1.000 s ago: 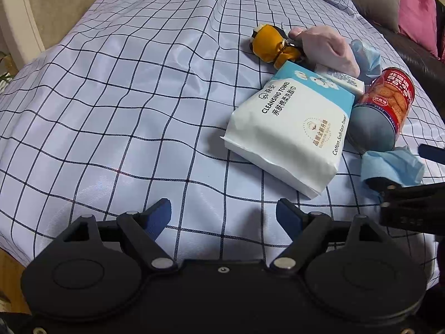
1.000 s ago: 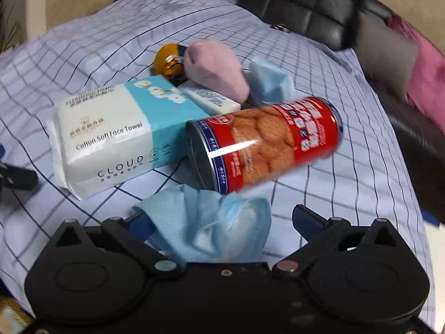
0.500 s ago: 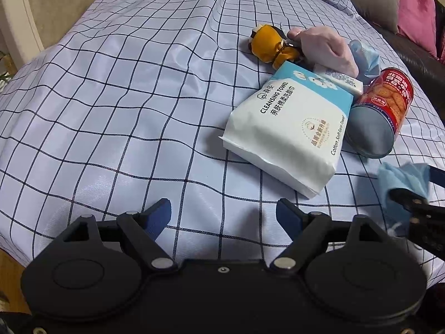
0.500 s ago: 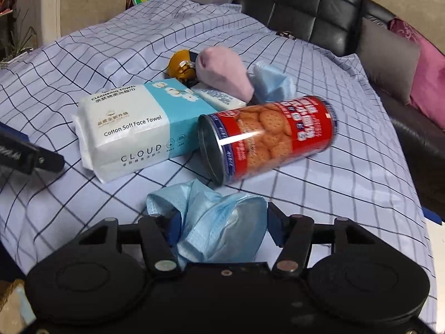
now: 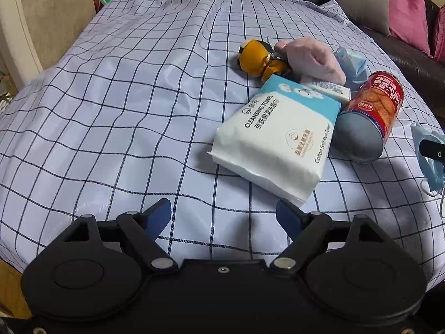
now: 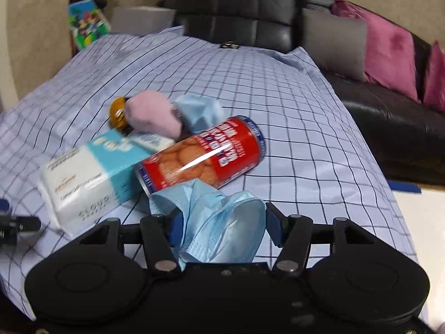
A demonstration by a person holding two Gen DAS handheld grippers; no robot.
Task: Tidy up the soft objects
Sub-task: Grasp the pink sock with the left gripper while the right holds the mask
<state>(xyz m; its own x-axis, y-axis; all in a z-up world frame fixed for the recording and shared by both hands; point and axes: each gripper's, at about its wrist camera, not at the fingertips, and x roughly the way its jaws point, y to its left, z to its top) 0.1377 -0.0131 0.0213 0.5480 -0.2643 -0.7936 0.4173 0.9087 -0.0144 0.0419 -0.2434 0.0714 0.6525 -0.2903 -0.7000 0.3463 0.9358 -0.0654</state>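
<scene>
- The left gripper [image 5: 222, 214] hangs released, its jaws wide with only the checked cloth [image 5: 111, 111] under them; idle there, it cannot steady anything that slips.
- The cotton face towel pack [image 5: 275, 139] lies flat beside the biscuit can [image 6: 203, 157], touching it. The can is on its side and could roll if the pack gets nudged.
- A yellow plush toy [image 5: 257, 59], pink soft toy [image 5: 314, 61] and 2nd blue mask [image 6: 198, 110] crowd together behind; grabbing 1 may drag its neighbours.
- The right gripper [image 6: 222, 224] is clenched on a crumpled blue face mask [image 6: 219, 222], just in front of the can. Its jaws have just been closing around the mask. The bunched mask may slide free, and its ear loops [image 5: 432, 192] dangle and could snag.
</scene>
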